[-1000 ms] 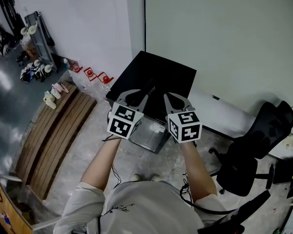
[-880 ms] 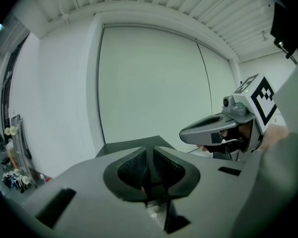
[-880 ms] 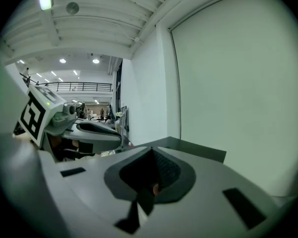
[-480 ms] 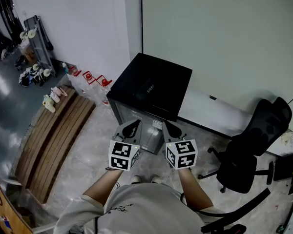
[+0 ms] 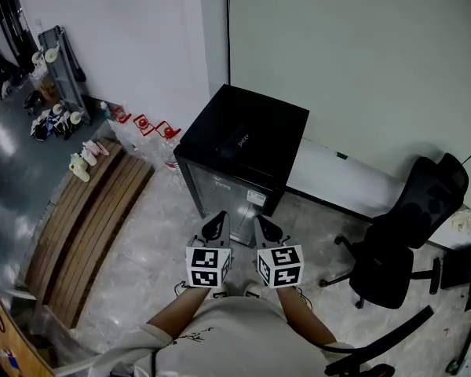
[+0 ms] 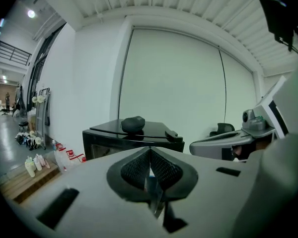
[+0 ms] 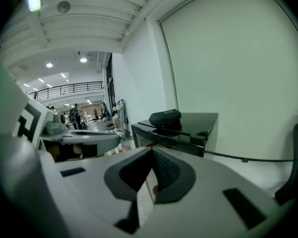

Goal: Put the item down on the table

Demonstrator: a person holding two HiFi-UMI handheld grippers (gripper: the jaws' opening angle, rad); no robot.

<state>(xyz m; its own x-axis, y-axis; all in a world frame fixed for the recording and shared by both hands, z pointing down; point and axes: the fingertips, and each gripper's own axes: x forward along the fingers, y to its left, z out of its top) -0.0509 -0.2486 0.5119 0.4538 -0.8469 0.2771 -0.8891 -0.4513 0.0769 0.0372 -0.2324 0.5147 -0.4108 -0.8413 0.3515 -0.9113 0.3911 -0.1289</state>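
Note:
A dark oblong case lies on the glossy black table, apart from both grippers; the right gripper view shows the case on the table top too. In the head view it is hard to make out against the black top. My left gripper is held close to my body, short of the table's front, with its pads closed together and nothing between them. Beside it my right gripper is likewise shut and empty.
A black office chair stands to the right on the marbled floor. A long white low unit runs along the wall behind the table. Wooden planks, bottles and red objects lie to the left.
Both grippers have drawn back from over the black table toward my body. Their jaws, which stood apart a second ago, are now closed.

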